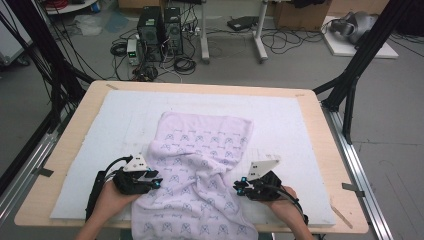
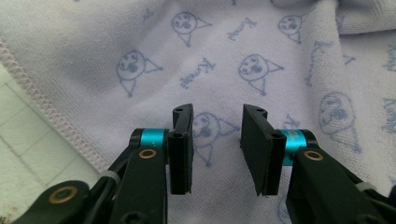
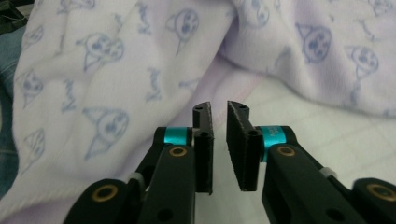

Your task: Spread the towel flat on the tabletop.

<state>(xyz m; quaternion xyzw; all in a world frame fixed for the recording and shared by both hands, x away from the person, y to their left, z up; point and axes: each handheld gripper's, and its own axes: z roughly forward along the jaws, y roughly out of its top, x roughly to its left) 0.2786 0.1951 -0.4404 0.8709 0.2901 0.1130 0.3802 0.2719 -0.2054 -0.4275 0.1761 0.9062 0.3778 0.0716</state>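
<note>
The lilac printed towel [image 1: 200,165] lies rumpled on the white mat [image 1: 295,125] covering the surface, its near end draping over the edge, flanked by the left claw [image 1: 156,181] and right claw [image 1: 239,189], both spread and pinching nothing.

A mat [image 1: 300,125] covers most of the table [image 1: 320,130], leaving bare margins at the left, right and far sides. The towel [image 1: 200,165] lies on the mat, near its middle, and runs from the mat's centre to the near edge, where it hangs over. Its far part lies flat; its near part is bunched into folds. The 2 grippers sit at the towel's near part: the left gripper [image 1: 156,183] at its left edge, over the cloth [image 2: 261,60], the right gripper [image 1: 239,187] at its right edge, over the mat [image 3: 327,130] just beside the towel's border [image 3: 116,93]. Behind the table, computer towers [image 1: 160,32] stand on the floor [image 1: 300,65] among cables [image 1: 185,64].
</note>
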